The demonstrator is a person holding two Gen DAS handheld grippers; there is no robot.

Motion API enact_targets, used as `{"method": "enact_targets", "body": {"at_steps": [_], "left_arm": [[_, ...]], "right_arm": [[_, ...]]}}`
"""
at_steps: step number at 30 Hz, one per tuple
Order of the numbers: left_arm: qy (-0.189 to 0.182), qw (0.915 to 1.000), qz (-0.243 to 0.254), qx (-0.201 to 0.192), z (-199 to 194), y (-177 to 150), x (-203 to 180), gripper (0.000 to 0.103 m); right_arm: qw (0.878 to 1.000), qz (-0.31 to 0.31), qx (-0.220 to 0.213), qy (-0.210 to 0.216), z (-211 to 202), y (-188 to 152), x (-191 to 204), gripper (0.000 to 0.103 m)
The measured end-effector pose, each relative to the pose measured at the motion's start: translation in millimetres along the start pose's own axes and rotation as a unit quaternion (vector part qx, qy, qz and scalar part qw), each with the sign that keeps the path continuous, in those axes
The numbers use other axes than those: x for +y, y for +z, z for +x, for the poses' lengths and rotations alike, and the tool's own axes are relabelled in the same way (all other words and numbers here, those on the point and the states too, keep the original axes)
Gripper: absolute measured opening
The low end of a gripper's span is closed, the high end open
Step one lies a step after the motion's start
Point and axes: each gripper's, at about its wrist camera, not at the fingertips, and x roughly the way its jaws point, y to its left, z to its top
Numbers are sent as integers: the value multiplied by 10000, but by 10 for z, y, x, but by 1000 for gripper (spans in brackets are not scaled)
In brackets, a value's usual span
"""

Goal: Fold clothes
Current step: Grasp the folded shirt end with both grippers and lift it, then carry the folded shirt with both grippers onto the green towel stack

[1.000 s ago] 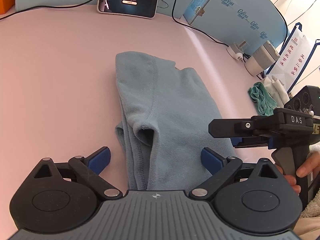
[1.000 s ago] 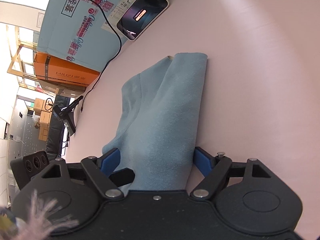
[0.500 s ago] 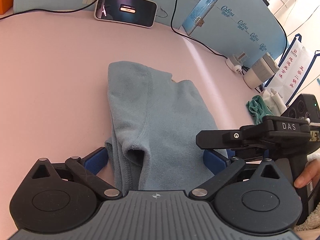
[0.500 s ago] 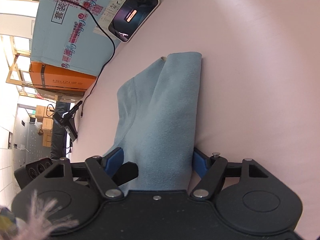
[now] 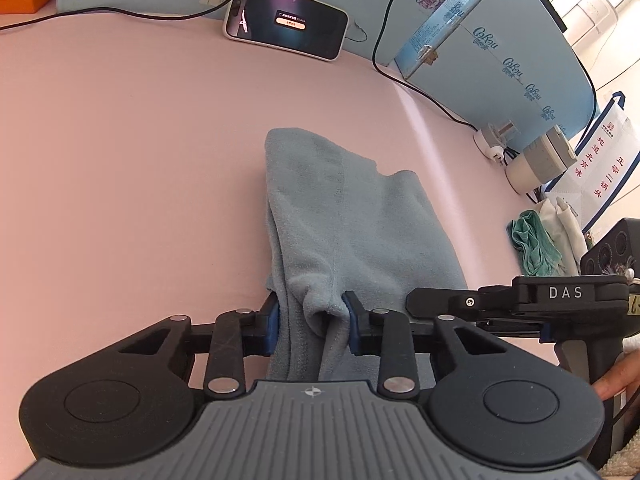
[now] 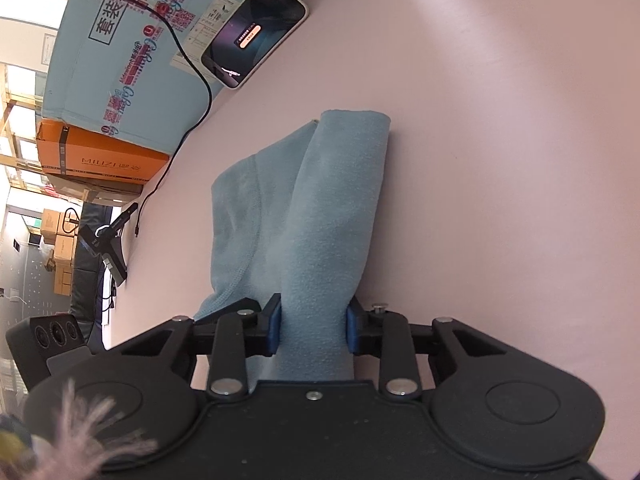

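Observation:
A grey-blue fleece garment (image 5: 352,216) lies folded lengthwise on the pink table (image 5: 120,160). My left gripper (image 5: 311,320) is shut on the garment's near left edge, the cloth bunched between its blue pads. My right gripper (image 6: 314,330) is shut on the near right part of the same garment (image 6: 328,208), a thick fold pinched between its pads. In the left wrist view the right gripper (image 5: 424,307) shows from the side, just right of my left one, with a hand (image 5: 618,374) on its handle.
A phone (image 5: 286,26) with a lit screen leans against blue cardboard boxes (image 5: 480,52) at the table's far edge, with black cables (image 5: 404,80) trailing by it. A white charger (image 5: 536,164), a green cloth (image 5: 534,246) and a paper bag (image 5: 600,168) sit at the right. An orange box (image 6: 96,160) stands beyond.
Both grippers have closed from open onto the near end of the garment. The cloth has bunched up between the pads of each.

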Motion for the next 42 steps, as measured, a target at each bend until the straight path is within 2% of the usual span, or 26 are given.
{"method": "enact_targets", "body": {"at_steps": [8, 14, 18, 22, 25, 28, 32, 34, 38, 40, 42], "left_arm": [[-81, 9992, 367, -115, -95, 129, -230, 26], [-368, 9963, 752, -212, -137, 393, -571, 26], [-667, 9896, 1240, -278, -107, 649, -940, 26], [-1035, 9779, 1790, -313, -8, 902, -1354, 26], [-1357, 9637, 2277, -305, 129, 1115, -1769, 26], [-1657, 9443, 2827, -305, 269, 1323, -2212, 26], [-2059, 9106, 3575, -258, 446, 1461, -3020, 26], [-2178, 8981, 3815, -202, 579, 1480, -3373, 26], [-2171, 8840, 4141, -28, 1006, 1396, -3976, 25], [-2086, 8792, 4283, 51, 1235, 1328, -4186, 25], [-1989, 8790, 4330, 157, 1459, 1263, -4311, 24]], "right_arm": [[9994, -121, -321, 6, -246, 20, 84, 29], [9961, -229, -847, 15, -635, 39, 154, 29], [9898, -114, -1418, 21, -995, 61, 114, 29], [9771, 4, -2127, -67, -1421, 68, 27, 29], [9617, 155, -2731, -175, -1780, 45, -73, 29], [9397, 420, -3383, -259, -2146, -3, -207, 29], [9005, 838, -4254, -334, -2600, -55, -399, 29], [8771, 1115, -4659, -348, -2757, -75, -537, 29], [8383, 1756, -5151, -322, -2936, -70, -933, 29], [8288, 2028, -5209, -258, -2952, -23, -1162, 30], [8228, 2280, -5201, -216, -2933, 28, -1386, 30]]}}
